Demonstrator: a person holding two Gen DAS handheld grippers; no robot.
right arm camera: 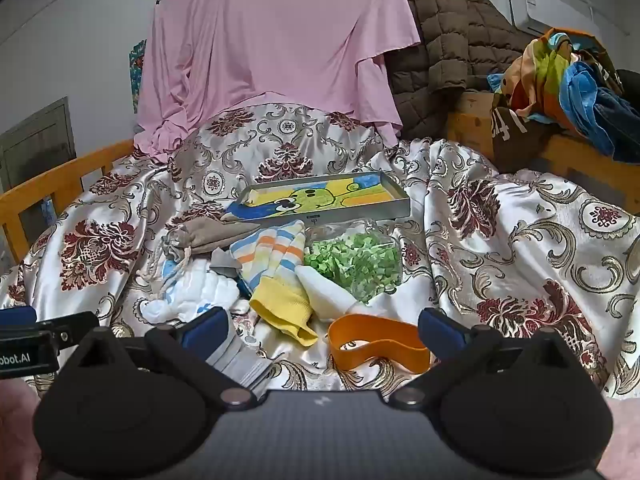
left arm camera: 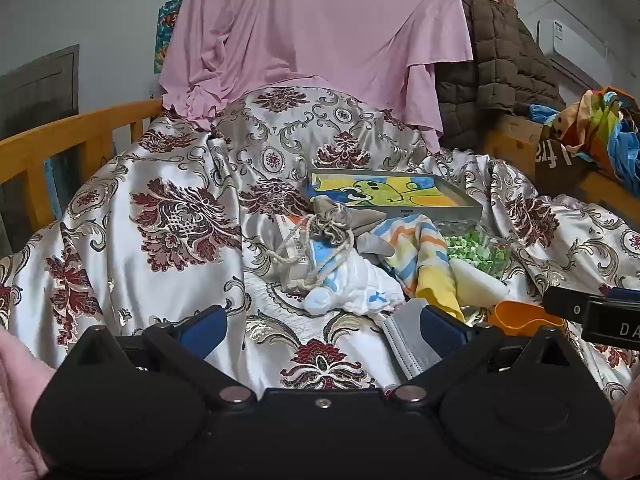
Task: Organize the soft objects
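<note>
Fingers of both the left gripper [left arm camera: 322, 326] and right gripper [right arm camera: 324, 326] stand wide apart, holding nothing. Soft items — striped sock [right arm camera: 276, 264], white cloth [right arm camera: 200, 292], grey drawstring pouch [right arm camera: 200, 236], orange band [right arm camera: 376, 340] — lie clustered on a floral satin bedspread [right arm camera: 520, 248], before a shallow box [right arm camera: 328, 200]. Pink sheet [right arm camera: 272, 40] drapes behind; wooden bed rail [left arm camera: 60, 140] at left.
</note>
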